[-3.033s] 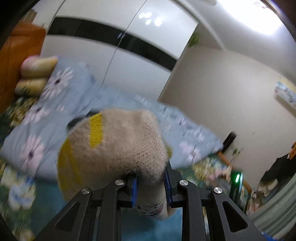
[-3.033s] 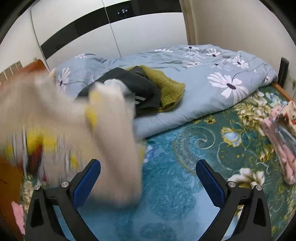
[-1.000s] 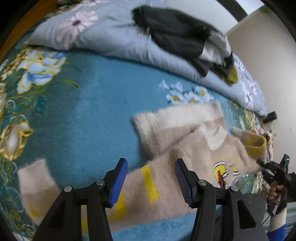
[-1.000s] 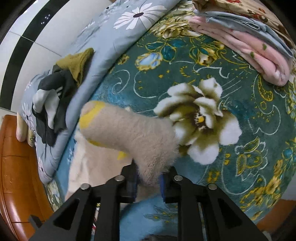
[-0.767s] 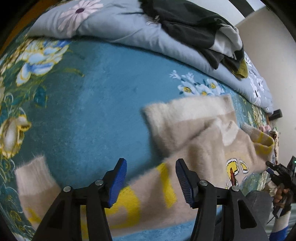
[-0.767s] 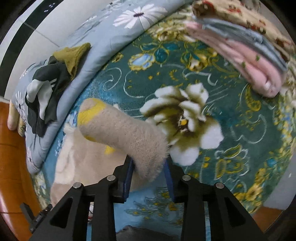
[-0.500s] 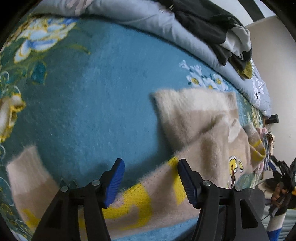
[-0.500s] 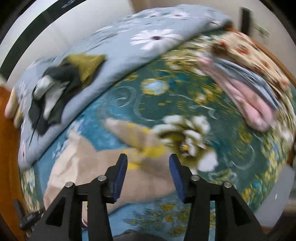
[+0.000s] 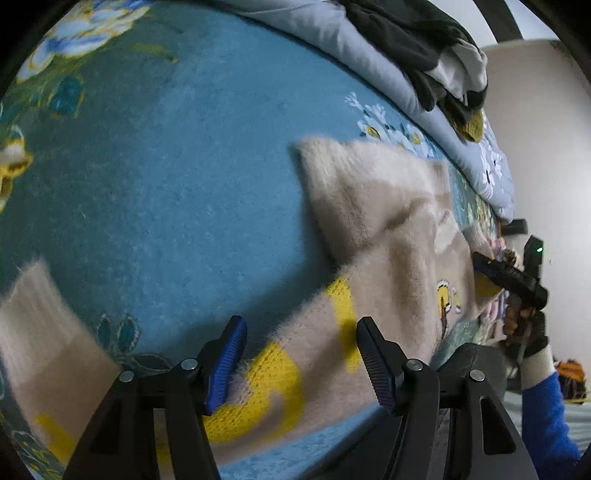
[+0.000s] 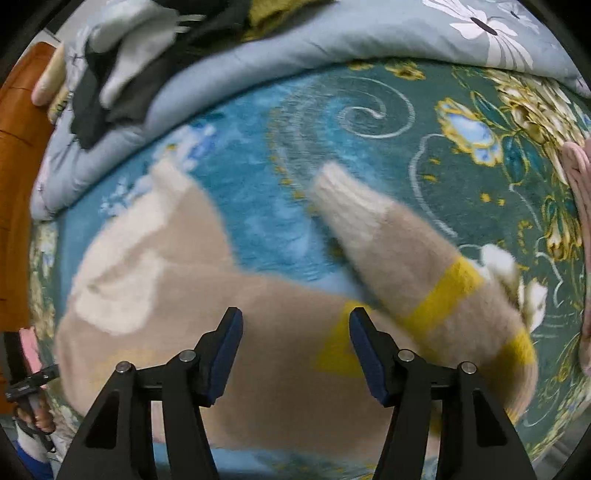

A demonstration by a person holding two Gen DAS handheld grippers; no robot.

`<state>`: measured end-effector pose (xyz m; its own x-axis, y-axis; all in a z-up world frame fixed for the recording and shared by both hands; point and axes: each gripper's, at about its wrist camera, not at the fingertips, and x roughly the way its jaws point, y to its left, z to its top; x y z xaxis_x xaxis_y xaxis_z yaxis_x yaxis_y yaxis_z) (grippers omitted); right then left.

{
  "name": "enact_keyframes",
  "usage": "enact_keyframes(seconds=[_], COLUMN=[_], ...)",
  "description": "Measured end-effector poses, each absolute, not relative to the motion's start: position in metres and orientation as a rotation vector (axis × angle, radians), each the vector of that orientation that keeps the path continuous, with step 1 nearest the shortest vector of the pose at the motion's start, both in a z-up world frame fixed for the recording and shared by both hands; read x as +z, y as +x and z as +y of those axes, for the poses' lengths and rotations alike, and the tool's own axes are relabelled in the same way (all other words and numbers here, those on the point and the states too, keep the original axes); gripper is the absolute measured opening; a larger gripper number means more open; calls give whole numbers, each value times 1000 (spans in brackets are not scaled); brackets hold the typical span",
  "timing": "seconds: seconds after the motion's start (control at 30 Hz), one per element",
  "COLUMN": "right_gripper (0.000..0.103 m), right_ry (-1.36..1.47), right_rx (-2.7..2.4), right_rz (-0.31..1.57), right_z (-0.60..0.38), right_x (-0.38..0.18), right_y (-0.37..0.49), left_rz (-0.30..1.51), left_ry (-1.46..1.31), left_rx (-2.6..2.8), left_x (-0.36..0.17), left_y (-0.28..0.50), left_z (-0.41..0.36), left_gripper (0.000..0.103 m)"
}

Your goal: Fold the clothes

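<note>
My left gripper [image 9: 299,365] has its blue pads parted about halfway, gripping nothing; the fuzzy beige sweater [image 9: 388,229] lies beneath the gap, a yellow-banded sleeve [image 9: 280,373] running under the fingertips, and I cannot tell whether the pads brush the pile. My right gripper [image 10: 295,354] has its jaws opening, and nothing is caught between them; below them the sweater's body [image 10: 207,306] is spread flat, and its other sleeve [image 10: 410,258], also ringed in yellow, lies angled across the bedspread to the right of the pads, cuff pointing away from me. The sweater rests on a teal floral bedspread [image 10: 369,110]; in the left view its chest shows a small yellow motif [image 9: 445,299]. Beyond it a grey-blue flowered duvet [image 10: 332,33] is bunched along the far side, with a heap of dark and white clothes [image 9: 424,48] on top; pink folded fabric [image 10: 580,173] sits at the right edge; a hand [image 9: 524,321] in a blue sleeve holds the right gripper.
</note>
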<state>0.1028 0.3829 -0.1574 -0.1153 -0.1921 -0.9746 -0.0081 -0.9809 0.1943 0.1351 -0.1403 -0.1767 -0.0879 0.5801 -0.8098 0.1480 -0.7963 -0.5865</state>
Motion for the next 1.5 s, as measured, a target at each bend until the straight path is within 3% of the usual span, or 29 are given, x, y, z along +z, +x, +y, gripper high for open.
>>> enact_keyframes(seconds=[0.17, 0.63, 0.73, 0.93, 1.03, 1.1, 1.17, 1.33, 1.5], right_gripper=[69, 69, 69, 46, 38, 32, 28, 24, 23], right_ry=[2000, 1889, 1841, 1766, 1772, 1790, 1806, 1780, 1695], right_rx=[-2254, -1944, -1870, -1919, -1951, -1975, -2018, -2162, -2342], right_rz=[-193, -300, -165, -58, -57, -36, -18, 61, 22], right_z=[392, 371, 360, 359, 353, 349, 345, 340, 340], right_x=[-164, -184, -177, -156, -152, -150, -149, -122, -76], right_y=[93, 79, 96, 120, 125, 126, 128, 141, 145], left_rz=[-783, -807, -782, -701, -572, -497, -415, -320, -288], left_ry=[-1886, -1915, -1937, -1960, -1942, -1927, -1907, -1765, -1415], left_rx=[1946, 1957, 1943, 1951, 2000, 2028, 2069, 2223, 2418], left_x=[-178, -176, -178, -175, -168, -164, -160, -132, -59], left_y=[129, 131, 133, 143, 148, 150, 150, 146, 124], left_z=[-130, -128, -124, -116, -104, -97, -91, -84, -83], left_gripper=[66, 64, 64, 64, 51, 29, 13, 9, 9])
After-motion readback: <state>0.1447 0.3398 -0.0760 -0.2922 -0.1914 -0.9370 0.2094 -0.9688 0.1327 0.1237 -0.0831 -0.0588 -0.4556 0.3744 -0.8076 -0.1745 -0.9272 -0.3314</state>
